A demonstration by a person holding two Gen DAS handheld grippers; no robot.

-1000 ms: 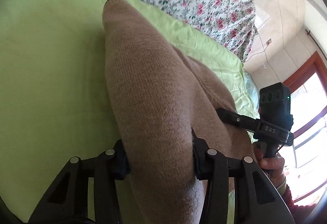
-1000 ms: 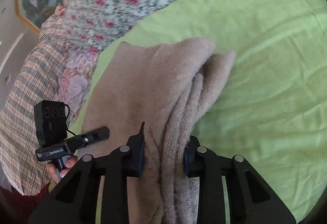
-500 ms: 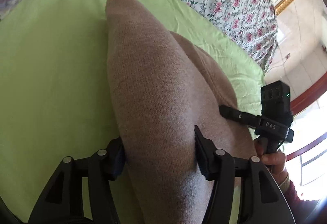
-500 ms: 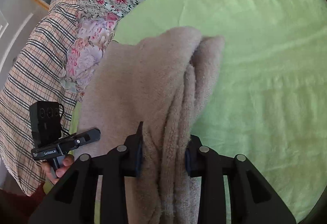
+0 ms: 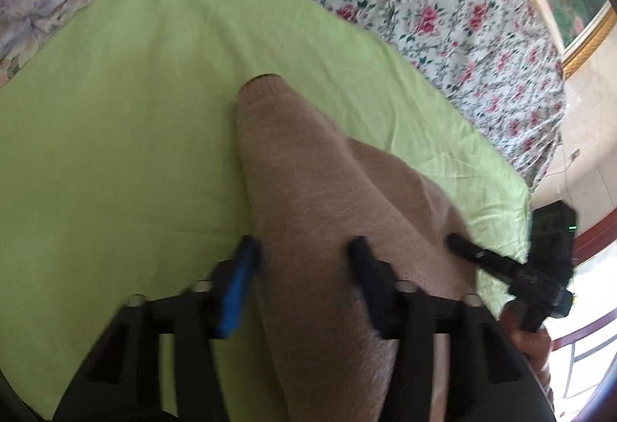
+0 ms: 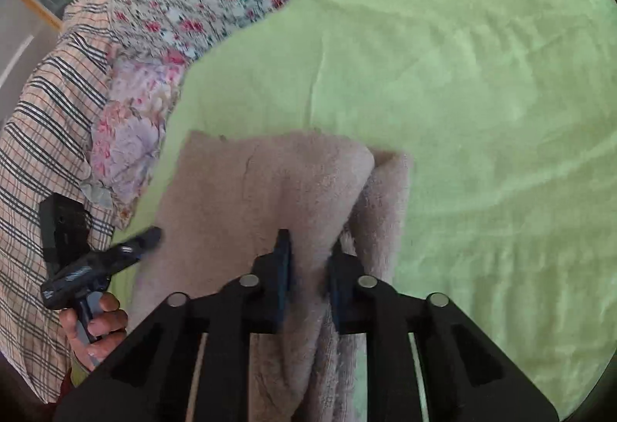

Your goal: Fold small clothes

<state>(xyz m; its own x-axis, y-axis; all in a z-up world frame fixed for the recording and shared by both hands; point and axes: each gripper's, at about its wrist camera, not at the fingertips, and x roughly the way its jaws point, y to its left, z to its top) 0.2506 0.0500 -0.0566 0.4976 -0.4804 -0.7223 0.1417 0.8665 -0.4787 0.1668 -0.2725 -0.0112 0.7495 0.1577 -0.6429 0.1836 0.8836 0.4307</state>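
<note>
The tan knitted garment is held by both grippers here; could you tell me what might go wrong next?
1. The left gripper straddles the tan knitted garment loosely, so it may slip free.
2. The right gripper pinches bunched layers, so the fold may land uneven on the green sheet.

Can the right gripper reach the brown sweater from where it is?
Yes, it looks that way: the right gripper already has its fingers closed on a bunch of the brown sweater, so nothing stands between them. The left gripper grips the other end above the green sheet.
</note>
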